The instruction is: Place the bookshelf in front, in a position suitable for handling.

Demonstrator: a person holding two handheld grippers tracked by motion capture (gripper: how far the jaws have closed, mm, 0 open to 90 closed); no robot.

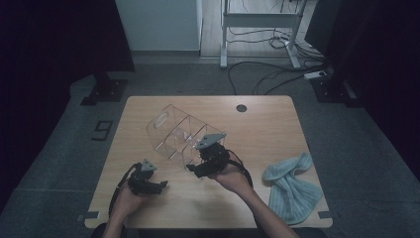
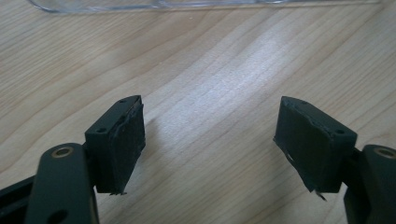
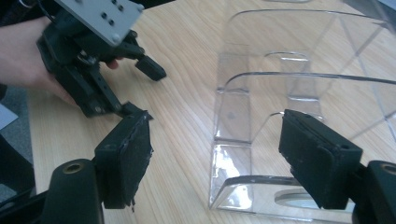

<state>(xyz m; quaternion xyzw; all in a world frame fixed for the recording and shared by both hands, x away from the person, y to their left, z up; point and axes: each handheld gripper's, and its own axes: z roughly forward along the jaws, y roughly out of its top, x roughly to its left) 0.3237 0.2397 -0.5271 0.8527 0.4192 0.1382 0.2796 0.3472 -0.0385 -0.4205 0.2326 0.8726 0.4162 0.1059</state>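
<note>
Both hands low over the counter

Your left gripper rests nearby, jaws open, empty; your right gripper sits beside the clear organizer, jaws open.

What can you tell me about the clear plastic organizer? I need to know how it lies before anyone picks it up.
The clear organizer looks like transparent acrylic, with divider walls forming several compartments and an oval handle cutout in one end wall. It looks empty and lies tipped on its side, set diagonally near the middle of the wooden table. The right gripper is at its near end; in the right gripper view the open jaws frame a wall edge without pressing on it.
</note>
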